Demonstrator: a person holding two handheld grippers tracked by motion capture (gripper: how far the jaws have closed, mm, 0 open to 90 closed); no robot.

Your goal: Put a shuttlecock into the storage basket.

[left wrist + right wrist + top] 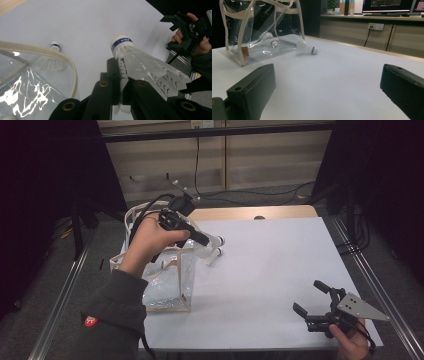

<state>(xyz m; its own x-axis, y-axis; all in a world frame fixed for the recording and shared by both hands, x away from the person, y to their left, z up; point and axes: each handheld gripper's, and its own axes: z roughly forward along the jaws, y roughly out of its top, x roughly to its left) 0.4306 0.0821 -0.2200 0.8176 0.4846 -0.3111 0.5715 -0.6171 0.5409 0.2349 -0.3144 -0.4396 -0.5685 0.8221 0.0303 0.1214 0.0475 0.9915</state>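
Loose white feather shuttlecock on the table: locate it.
The loose white feather shuttlecock lies on the white table, just right of the clear plastic bag in the high view.

My left gripper (209,241), clamped on a shuttlecock (140,63), hangs beside the bag (165,285); the bag's strap (57,56) curves right below it and walls off that side. A second shuttlecock (216,254) lies on the table (280,265) just past the bag. From there across to my right gripper (312,302), jaws apart, the white top is bare.
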